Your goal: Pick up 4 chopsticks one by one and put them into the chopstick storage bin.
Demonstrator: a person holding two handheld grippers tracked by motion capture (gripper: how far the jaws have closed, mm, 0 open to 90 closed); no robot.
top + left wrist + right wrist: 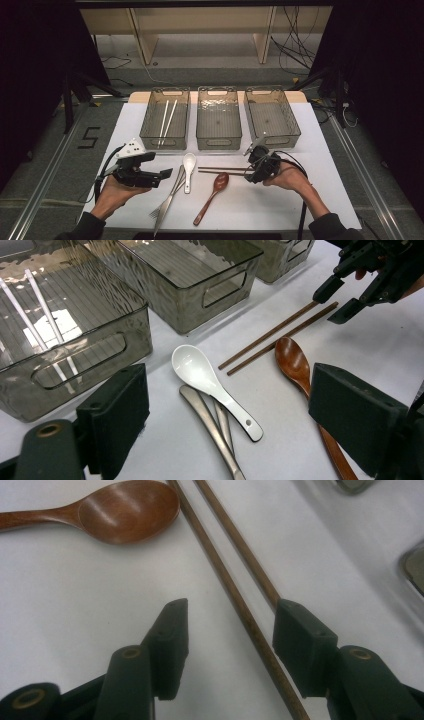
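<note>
Two brown chopsticks [220, 170] lie side by side on the white table, with their right ends at my right gripper [248, 172]. In the right gripper view, my right gripper [230, 615] is open. One chopstick [235, 600] runs between its jaws with a gap on each side, and the other passes at the right jaw. A wooden spoon [220, 181] lies just beside them. My left gripper [167, 175] is open, held low at the left. Seen from the left gripper view, a white spoon [197, 370] and metal cutlery [210, 420] lie ahead of its wide-set jaws.
Three clear grey bins stand in a row at the back: the left bin [150, 135] holds two white chopsticks [167, 120], with the middle bin [218, 142] and right bin [272, 137] beside it. A metal fork [167, 202] points toward the table's near edge [300, 200].
</note>
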